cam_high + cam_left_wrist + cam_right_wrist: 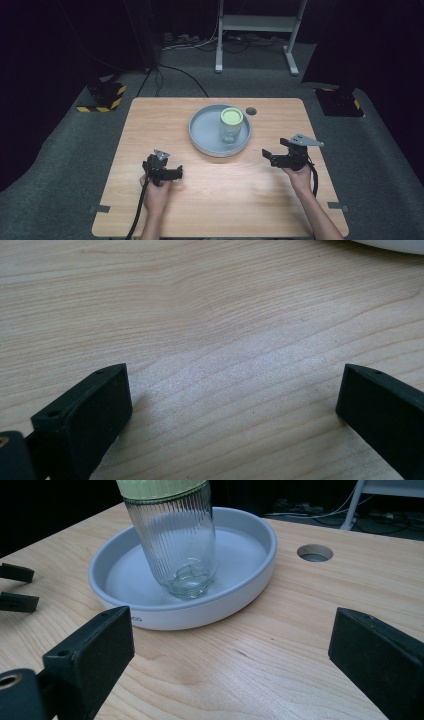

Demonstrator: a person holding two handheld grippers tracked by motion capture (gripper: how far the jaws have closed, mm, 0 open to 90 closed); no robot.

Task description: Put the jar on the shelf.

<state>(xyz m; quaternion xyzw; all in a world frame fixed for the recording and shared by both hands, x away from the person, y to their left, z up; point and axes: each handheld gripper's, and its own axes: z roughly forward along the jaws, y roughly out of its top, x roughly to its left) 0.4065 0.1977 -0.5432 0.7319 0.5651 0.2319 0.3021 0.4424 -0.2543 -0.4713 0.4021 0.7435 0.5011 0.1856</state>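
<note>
I have both grippers parked low over the tabletop [215,200], one on each side of the grey tray [200,137], and neither is holding anything. The left gripper [172,173] sits near and to the left of the tray with its jaws spread wide; in the left gripper view I see bare wood grain between them and just a sliver of the tray's rim at the far right corner. The right gripper [270,156] hangs to the right of the tray, jaws likewise released and wide apart, pointed inward toward the tray.

The glass jar [175,545] with its pale green lid [231,116] stands upright in the tray, toward the tray's right side, so it is closer to my right gripper than my left. Its ribbed wall looks empty. I judge the wide jaw spread suits the jar's girth, and the tray's raised wall [215,607] means any grasp would have to come in above that rim.

A round hole [251,111] in the tabletop lies just beyond the tray on the far right, clear of everything.
</note>
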